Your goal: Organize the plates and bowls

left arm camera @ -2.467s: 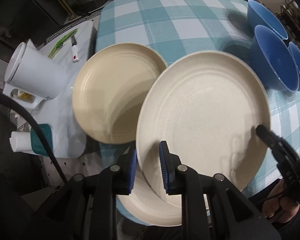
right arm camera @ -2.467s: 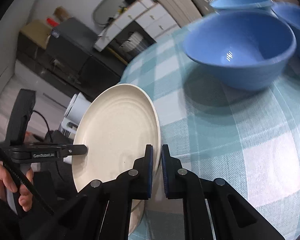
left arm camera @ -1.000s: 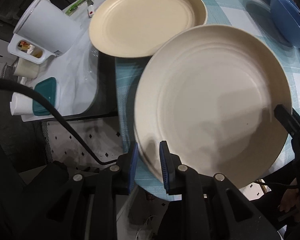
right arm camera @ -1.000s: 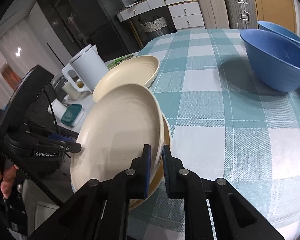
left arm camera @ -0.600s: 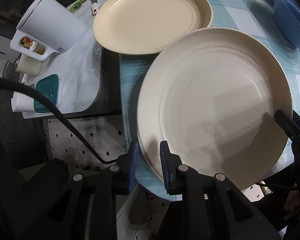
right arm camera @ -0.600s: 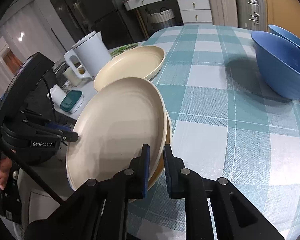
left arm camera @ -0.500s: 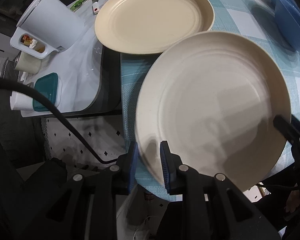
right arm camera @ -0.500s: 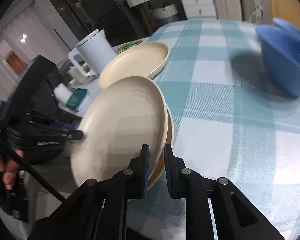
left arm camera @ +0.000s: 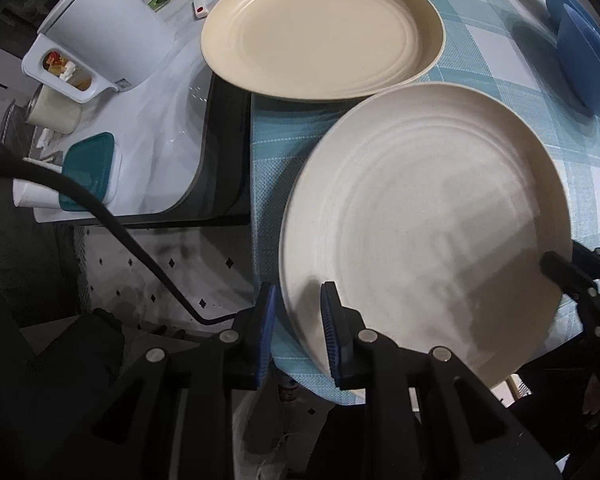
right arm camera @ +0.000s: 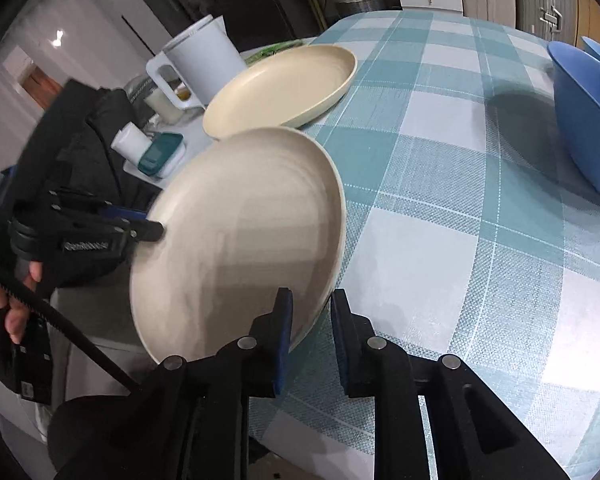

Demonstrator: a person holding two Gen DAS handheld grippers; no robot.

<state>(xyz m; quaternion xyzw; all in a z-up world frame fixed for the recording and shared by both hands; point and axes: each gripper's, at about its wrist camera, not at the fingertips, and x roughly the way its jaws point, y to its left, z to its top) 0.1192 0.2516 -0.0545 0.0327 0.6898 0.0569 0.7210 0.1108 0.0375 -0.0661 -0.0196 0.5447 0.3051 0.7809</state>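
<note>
- Lower left of the left-wrist view: your left claw [left arm camera: 298, 330] is pinching the pale plate's [left arm camera: 424, 220] rim; keep it steady.
- Lower centre of the right-wrist view: your right claw [right arm camera: 310, 334] has just been opening, rim between loosened pads; withdraw it over the bench [right arm camera: 440, 200].

**Table check: what's actually sitting on it**

So the table [right arm camera: 440, 240] in front of me has a teal and white checked cloth over it. Near my edge there's a cream plate [left arm camera: 420, 216] hanging a bit past the edge. Just beyond it, almost touching rims, sits a second cream plate [left arm camera: 320, 28]. Off to my right are blue bowls [right arm camera: 588, 120], well apart from the plates. Beside the table, a lower white surface [left arm camera: 168, 120] carries a white kettle [left arm camera: 104, 36] and a teal-lidded box [left arm camera: 88, 168].
</note>
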